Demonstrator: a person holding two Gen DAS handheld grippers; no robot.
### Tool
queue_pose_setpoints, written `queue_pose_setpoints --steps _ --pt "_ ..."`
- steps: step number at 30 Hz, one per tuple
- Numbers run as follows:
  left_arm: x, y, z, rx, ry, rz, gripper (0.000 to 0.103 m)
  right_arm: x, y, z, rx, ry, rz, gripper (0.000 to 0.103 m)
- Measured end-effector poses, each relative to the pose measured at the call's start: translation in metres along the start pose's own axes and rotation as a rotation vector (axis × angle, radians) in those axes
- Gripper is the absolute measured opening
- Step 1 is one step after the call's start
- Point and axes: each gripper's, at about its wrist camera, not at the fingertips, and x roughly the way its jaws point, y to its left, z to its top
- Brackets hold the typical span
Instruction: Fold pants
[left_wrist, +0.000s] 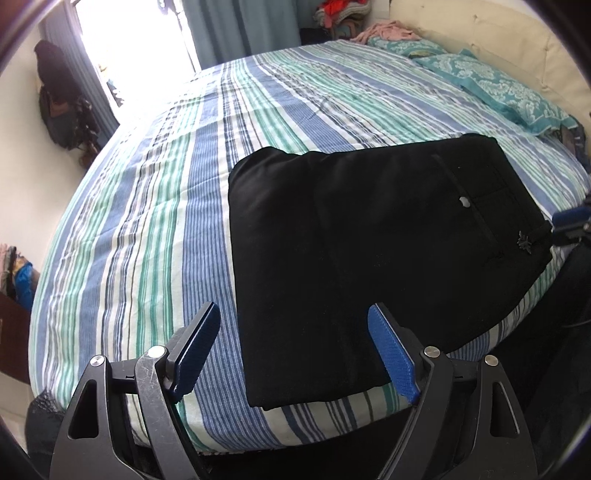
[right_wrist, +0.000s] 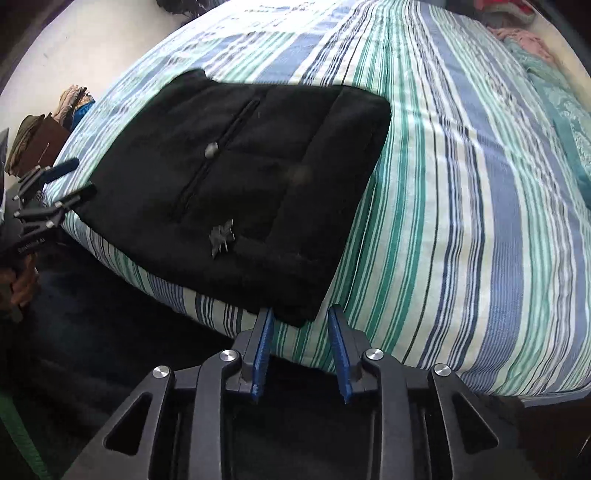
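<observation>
left fingers: the left gripper (left_wrist: 295, 350) stands wide apart, nothing between its fingers (left_wrist: 195, 343); it hangs over the near left edge of the pants, not touching them.
right fingers: the right gripper (right_wrist: 301, 350) is narrowed to a small gap with nothing in it; its fingers (right_wrist: 263, 350) sit just off the near corner of the pants, over the edge of the bed, and do not press on the cloth.
other view of the grippers: the right wrist view shows the left gripper at the far left, also parted and empty, with a hand (right_wrist: 20, 284) under it; the left wrist view shows only a bit of the right gripper at the right edge.
pants: black pants (left_wrist: 369, 229) lie folded into a squarish flat packet near the front edge of the bed, waistband side with a pale button (left_wrist: 463, 202) and a small silver emblem (right_wrist: 221, 236) facing up.
bed: striped blue, green and white sheet (left_wrist: 147, 221), smooth around the packet; teal patterned pillows (left_wrist: 506, 88) lie well apart at the head end.
done so far: judging by the compact shape, the legs are already folded over and the layers lie fairly even.
left to do: likely little; perhaps one more fold, or just a tidy of the edges. both grippers are empty, so no fold is in hand right now.
room: a curtain (left_wrist: 243, 26) and a bright window behind the bed.
</observation>
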Motion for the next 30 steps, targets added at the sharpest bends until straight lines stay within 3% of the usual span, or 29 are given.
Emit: queue_pose_setpoints --steps 3,7,9,13,16,19,26,28,30 --pt "0.004 -0.008 0.001 0.018 0.018 0.009 0.084 -0.029 -0.011 0.031 0.062 -0.162 0.027 0.043" --pt "0.006 -0.016 -0.003 0.050 0.029 0.026 0.084 -0.021 -0.013 0.079 0.096 -0.296 0.066 0.043" --pt "0.006 -0.017 -0.005 0.051 0.032 0.031 0.084 0.003 -0.015 0.097 0.110 -0.290 0.085 0.043" --pt "0.005 -0.017 -0.006 0.044 0.032 0.023 0.086 0.057 -0.029 0.108 0.198 -0.176 0.051 0.044" --pt "0.006 -0.017 -0.007 0.044 0.033 0.021 0.086 0.054 -0.034 0.104 0.227 -0.189 0.059 0.044" --pt "0.008 -0.015 -0.008 0.036 0.035 0.015 0.086 0.041 -0.026 0.099 0.214 -0.202 0.016 0.044" --pt "0.011 -0.012 -0.007 0.025 0.040 0.012 0.087 -0.004 0.011 0.051 0.160 -0.278 0.092 0.044" --pt "0.011 -0.012 -0.008 0.023 0.042 0.012 0.088 -0.003 0.025 0.034 0.127 -0.255 0.089 0.046" --pt "0.013 -0.009 -0.009 0.015 0.053 0.006 0.091 0.013 0.032 0.018 0.118 -0.179 0.064 0.047"
